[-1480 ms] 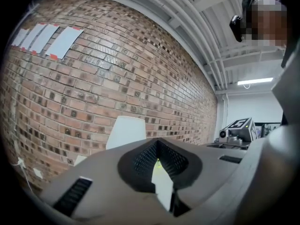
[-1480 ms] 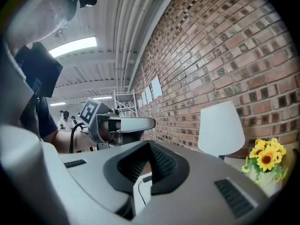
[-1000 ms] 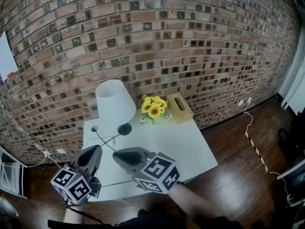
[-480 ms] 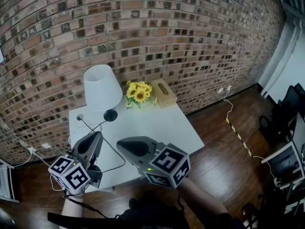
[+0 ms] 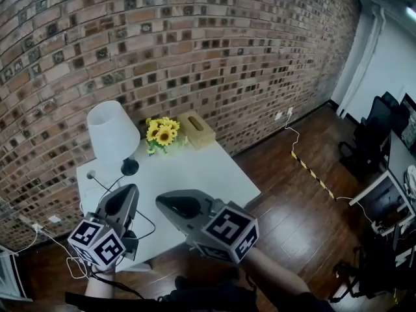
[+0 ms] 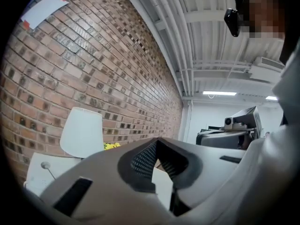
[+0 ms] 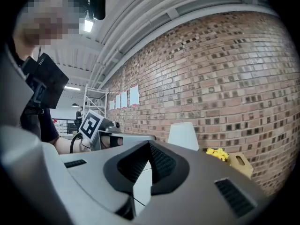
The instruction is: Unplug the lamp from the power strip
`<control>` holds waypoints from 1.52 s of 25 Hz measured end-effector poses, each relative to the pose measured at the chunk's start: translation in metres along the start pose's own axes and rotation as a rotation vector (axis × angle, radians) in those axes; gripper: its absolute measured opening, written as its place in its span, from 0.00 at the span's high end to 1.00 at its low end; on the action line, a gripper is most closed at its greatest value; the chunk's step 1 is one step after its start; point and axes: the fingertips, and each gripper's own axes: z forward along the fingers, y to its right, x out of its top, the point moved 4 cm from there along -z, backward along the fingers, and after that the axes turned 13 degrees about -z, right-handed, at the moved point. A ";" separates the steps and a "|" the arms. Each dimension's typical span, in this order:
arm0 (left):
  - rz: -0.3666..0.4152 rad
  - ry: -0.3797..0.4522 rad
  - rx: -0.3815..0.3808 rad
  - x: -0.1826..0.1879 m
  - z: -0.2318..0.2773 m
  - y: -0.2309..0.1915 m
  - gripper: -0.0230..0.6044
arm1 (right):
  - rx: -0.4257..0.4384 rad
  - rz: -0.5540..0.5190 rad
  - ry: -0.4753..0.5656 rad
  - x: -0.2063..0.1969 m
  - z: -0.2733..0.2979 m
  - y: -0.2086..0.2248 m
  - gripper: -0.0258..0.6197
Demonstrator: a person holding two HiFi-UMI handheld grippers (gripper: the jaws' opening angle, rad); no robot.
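Grippers: left gripper [image 5: 125, 195], right gripper [image 5: 165, 201] both closed, empty | strip: we see none | risk: we tug cord [image 5: 153, 225], not plug, toppling lamp [image 5: 112, 132] onto flowers [image 5: 162, 134]

Soft, even indoor light fills all three views, with no hard shadows. In the head view the white table [image 5: 195, 174] ahead of both grippers is the brightest area, and the wooden floor [image 5: 296, 203] to the right of the right gripper [image 5: 162, 200] carries a dull sheen. A ceiling strip light [image 6: 220, 93] high beyond the left gripper [image 6: 157, 139] burns out to white. The wide lenses bow the courses of the brick wall [image 5: 195, 51], and the gripper views darken to black at their corners. Each gripper's near body looks soft and out of focus.
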 end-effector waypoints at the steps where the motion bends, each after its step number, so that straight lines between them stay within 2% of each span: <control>1: 0.004 -0.001 0.002 -0.001 0.003 0.004 0.93 | -0.015 0.007 0.016 0.000 -0.006 0.005 0.96; 6: 0.020 -0.010 0.001 -0.010 0.029 0.032 0.93 | -0.047 0.034 0.097 0.003 -0.048 0.028 0.96; 12: 0.056 -0.028 0.000 -0.029 0.079 0.087 0.93 | -0.086 0.039 0.061 -0.023 -0.117 0.066 0.96; 20: 0.090 -0.097 0.007 -0.077 0.143 0.150 0.93 | -0.097 0.100 0.077 -0.058 -0.198 0.115 0.96; 25: 0.085 -0.111 0.014 -0.092 0.170 0.181 0.93 | -0.099 0.118 0.045 -0.074 -0.245 0.136 0.96; 34: 0.082 -0.166 0.001 -0.112 0.217 0.200 0.93 | -0.161 0.166 0.031 -0.097 -0.284 0.176 0.96; 38: 0.085 -0.188 -0.036 -0.114 0.243 0.199 0.93 | -0.201 0.169 0.035 -0.098 -0.287 0.195 0.96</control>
